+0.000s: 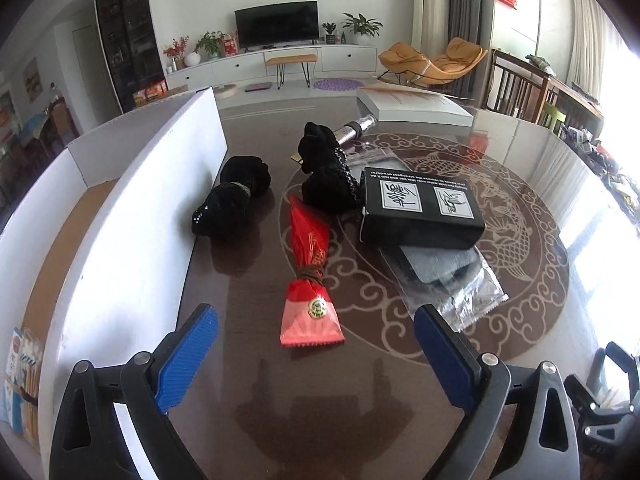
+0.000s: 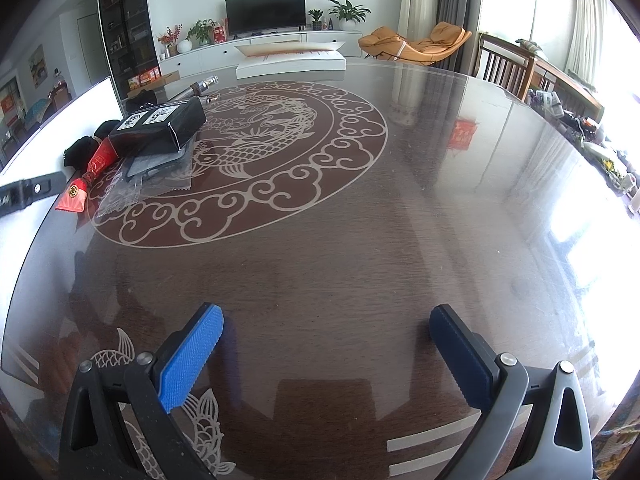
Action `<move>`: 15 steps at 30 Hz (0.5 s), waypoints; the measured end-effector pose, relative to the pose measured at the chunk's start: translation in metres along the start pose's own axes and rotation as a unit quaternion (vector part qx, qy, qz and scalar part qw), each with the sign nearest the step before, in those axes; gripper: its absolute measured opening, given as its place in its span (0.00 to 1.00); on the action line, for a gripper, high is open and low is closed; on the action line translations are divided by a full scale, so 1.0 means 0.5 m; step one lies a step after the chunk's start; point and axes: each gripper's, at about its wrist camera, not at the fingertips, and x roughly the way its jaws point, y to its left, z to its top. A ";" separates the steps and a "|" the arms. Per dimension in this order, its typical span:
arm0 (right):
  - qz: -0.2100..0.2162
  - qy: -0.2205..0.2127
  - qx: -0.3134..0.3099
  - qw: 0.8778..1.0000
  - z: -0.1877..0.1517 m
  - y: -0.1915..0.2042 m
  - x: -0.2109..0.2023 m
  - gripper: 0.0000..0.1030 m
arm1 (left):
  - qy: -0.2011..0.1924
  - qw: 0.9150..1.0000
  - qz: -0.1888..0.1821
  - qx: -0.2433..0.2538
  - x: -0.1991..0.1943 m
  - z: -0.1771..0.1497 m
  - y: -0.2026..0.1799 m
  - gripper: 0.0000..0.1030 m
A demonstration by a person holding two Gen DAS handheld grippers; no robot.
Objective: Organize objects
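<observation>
My left gripper [image 1: 316, 320] is open and empty, just above the glossy brown table, with a red tied snack packet [image 1: 310, 276] lying between and just beyond its blue fingertips. Beyond it lie two black cloth bundles [image 1: 234, 204] [image 1: 324, 172], a black box [image 1: 418, 210] resting on a clear plastic packet [image 1: 452, 280], and a silver tube [image 1: 358, 126]. A white open cardboard box [image 1: 140, 208] stands to the left. My right gripper [image 2: 326, 326] is open and empty over bare table; the pile, with the black box [image 2: 160, 126], sits far left of it.
A flat white box [image 1: 416, 104] lies at the table's far side, also in the right wrist view [image 2: 290, 58]. Snack packs [image 1: 22, 380] sit inside the white cardboard box. The right gripper's body [image 1: 600, 400] shows at the left view's right edge. Chairs stand at the far right.
</observation>
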 end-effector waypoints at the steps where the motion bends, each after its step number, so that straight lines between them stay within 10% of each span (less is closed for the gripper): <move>1: 0.000 0.000 0.000 1.000 0.000 0.000 0.000 1.00 | 0.015 1.000 0.000 -0.002 0.025 0.016 0.002 0.97; 7: 0.001 -0.001 -0.001 1.000 0.000 0.001 0.000 1.00 | 0.069 0.997 -0.011 -0.017 0.140 0.047 0.005 0.73; 11: 0.001 -0.001 -0.001 1.000 0.001 0.002 0.001 1.00 | 0.051 0.998 -0.009 -0.021 0.128 0.049 0.008 0.21; 15: 0.001 0.000 -0.001 1.000 0.002 0.003 0.000 1.00 | 0.040 0.999 -0.007 -0.011 0.092 0.003 0.000 0.20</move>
